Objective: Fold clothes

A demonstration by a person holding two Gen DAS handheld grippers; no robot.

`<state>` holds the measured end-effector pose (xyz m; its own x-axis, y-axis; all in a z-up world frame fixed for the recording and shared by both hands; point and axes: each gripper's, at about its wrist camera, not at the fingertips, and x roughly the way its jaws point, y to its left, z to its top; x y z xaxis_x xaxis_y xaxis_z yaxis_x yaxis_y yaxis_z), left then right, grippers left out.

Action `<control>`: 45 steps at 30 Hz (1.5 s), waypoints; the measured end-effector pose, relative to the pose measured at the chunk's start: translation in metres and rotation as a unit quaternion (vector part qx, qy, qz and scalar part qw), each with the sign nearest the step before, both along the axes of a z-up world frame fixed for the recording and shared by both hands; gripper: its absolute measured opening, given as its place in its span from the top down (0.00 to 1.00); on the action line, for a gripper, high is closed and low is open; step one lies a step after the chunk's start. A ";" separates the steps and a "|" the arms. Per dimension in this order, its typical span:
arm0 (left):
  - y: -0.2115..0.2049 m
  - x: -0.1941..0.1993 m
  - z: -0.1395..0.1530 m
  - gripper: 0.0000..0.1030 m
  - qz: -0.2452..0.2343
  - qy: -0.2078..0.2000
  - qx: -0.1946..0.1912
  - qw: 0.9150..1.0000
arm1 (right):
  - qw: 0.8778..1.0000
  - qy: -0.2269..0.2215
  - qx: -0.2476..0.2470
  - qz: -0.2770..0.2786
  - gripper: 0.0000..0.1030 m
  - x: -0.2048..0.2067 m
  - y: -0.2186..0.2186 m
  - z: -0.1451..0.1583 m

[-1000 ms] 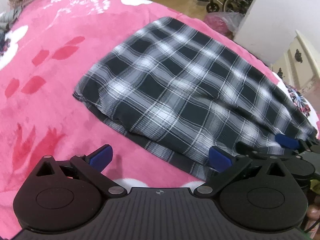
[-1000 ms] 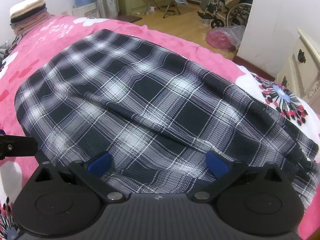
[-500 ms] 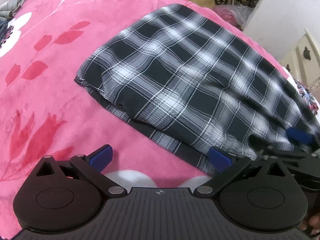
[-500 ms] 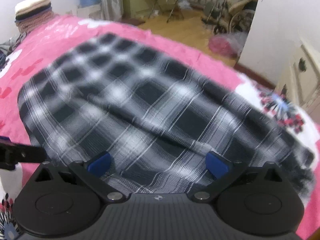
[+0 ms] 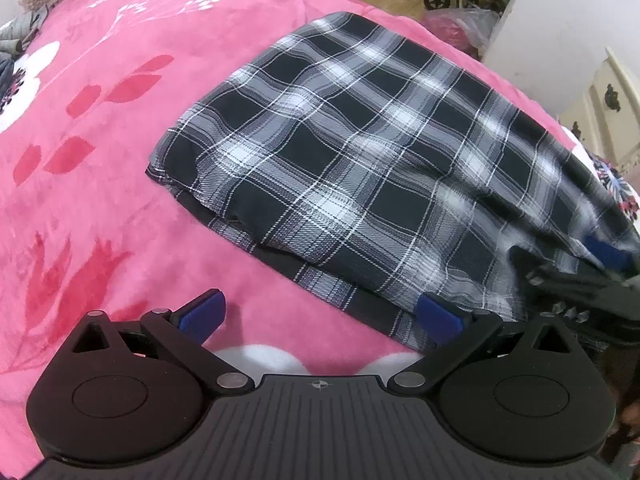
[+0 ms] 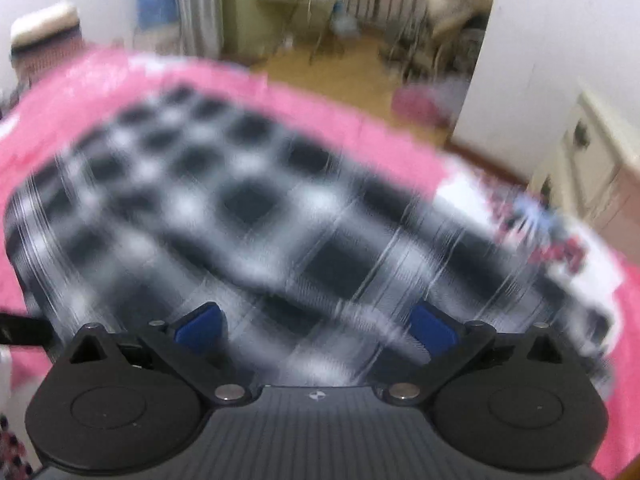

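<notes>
Plaid cloth, black, grey and white with thin white lines, lies folded in a rough rectangle on a fleecy pink blanket printed with red leaves and white flowers. Its near edge shows two layers, a darker lower hem peeking out under the top fold, and the surface is smooth with only slight ripples.

Both blue-tipped fingers of the left gripper stand wide apart with nothing between them; the left one is over bare blanket, the right one at the cloth's near hem. At the right edge of that view the right gripper sits at the cloth's near right corner, blurred. In its own view the right gripper is also spread wide and empty, over the cloth's near part.

Compared with half a second ago, the right view has smeared far more heavily and now takes in more of the room beyond the bed, while the left view has drawn back slightly. The cloth lies as it did.
</notes>
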<state>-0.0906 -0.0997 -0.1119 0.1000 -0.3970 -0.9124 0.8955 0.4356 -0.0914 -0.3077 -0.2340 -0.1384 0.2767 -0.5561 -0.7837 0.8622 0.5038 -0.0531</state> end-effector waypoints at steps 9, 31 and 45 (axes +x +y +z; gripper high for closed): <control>-0.001 -0.005 -0.004 0.00 -0.010 -0.010 0.009 1.000 | 1.000 -0.010 -0.008 -0.003 0.00 -0.002 0.002 -0.002; -0.004 -0.011 -0.023 0.00 -0.022 -0.020 0.031 0.999 | 1.000 -0.020 -0.024 -0.001 0.00 -0.005 0.006 -0.003; -0.008 -0.015 -0.023 0.00 -0.023 -0.017 0.029 0.999 | 0.999 -0.026 -0.033 0.001 0.00 -0.007 0.007 -0.004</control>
